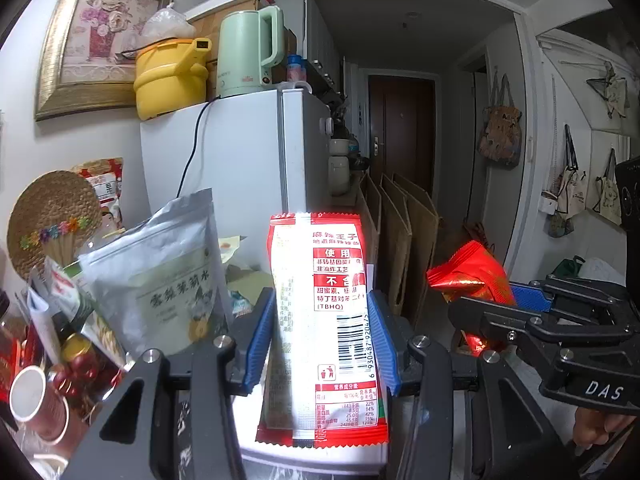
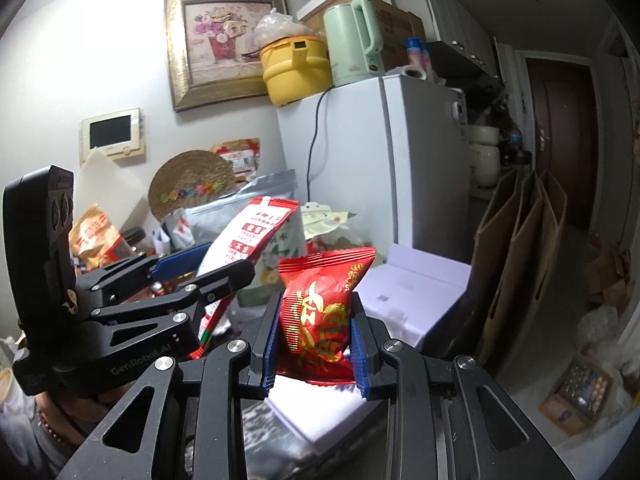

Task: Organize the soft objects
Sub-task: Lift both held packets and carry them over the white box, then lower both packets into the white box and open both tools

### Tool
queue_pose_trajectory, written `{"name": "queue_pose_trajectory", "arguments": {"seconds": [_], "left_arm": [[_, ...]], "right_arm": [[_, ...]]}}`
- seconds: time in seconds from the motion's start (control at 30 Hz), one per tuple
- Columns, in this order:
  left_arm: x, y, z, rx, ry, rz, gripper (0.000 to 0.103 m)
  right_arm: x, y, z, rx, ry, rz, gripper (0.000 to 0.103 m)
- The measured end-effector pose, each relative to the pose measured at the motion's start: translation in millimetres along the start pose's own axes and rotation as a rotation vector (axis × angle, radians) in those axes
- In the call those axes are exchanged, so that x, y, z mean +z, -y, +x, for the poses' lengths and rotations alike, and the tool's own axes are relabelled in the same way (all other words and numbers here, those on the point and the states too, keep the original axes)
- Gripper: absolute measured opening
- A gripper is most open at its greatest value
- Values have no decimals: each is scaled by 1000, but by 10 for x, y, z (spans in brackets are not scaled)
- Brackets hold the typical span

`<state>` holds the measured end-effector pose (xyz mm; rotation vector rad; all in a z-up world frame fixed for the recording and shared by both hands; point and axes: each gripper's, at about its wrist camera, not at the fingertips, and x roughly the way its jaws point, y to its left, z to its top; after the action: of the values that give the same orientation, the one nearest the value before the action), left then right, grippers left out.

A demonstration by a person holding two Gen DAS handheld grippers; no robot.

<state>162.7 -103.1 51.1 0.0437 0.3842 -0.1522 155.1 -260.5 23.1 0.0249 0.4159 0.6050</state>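
Note:
My left gripper is shut on a tall red-and-white snack packet, held upright with its barcode side toward the camera. The right wrist view shows that packet tilted, with the left gripper at the left. My right gripper is shut on a puffy red snack bag with gold print. In the left wrist view this red bag and the right gripper appear at the right. Both packets hang above a white box.
A silver pouch, a woven fan, jars and a cup crowd the left side. A white fridge stands behind, with a yellow pot and green kettle on top. Brown paper bags lean at the right.

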Motion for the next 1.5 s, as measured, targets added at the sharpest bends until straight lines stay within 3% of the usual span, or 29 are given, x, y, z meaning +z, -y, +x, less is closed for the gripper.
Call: {"name": "queue_pose_trajectory", "arguments": {"seconds": [0.57, 0.9, 1.5], "left_arm": [[99, -182, 976, 15, -117, 1, 45], [-189, -204, 1366, 14, -242, 12, 45], [-749, -360, 1979, 20, -458, -8, 45]], "right_arm": [[227, 340, 814, -6, -103, 15, 29], [23, 494, 1273, 1, -224, 71, 29], [-412, 707, 1692, -35, -362, 126, 30]]}}
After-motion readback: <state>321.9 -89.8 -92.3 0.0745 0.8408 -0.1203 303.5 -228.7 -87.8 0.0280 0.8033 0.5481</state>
